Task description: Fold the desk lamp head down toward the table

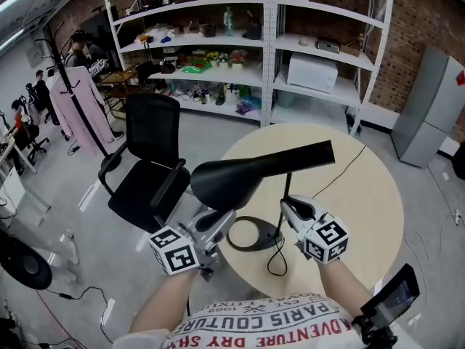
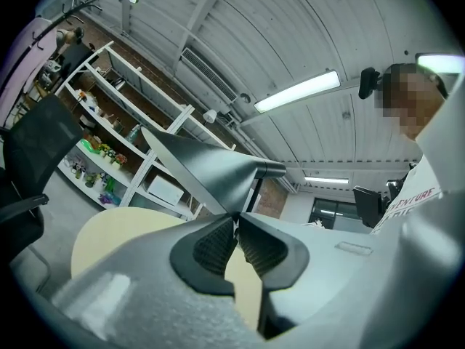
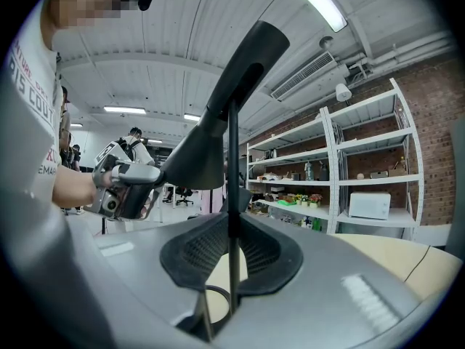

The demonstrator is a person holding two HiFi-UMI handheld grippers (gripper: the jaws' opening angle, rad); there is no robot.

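A black desk lamp stands on the round beige table [image 1: 363, 209], with its ring base [image 1: 254, 233] near the front edge. Its long head [image 1: 254, 169] lies roughly level, wide end to the left, on top of the thin stem [image 1: 288, 187]. My left gripper [image 1: 220, 219] is shut on the lower edge of the lamp head's wide end; in the left gripper view the pads pinch that edge [image 2: 234, 220]. My right gripper [image 1: 289, 206] is shut on the stem, which runs straight up between the jaws in the right gripper view [image 3: 232, 249].
A black office chair [image 1: 149, 166] stands just left of the table. The lamp's cable [image 1: 341, 169] runs across the tabletop to the far edge. White shelving [image 1: 247, 42] with a microwave [image 1: 312, 73] lines the back wall. A grey cabinet [image 1: 429, 107] is at the right.
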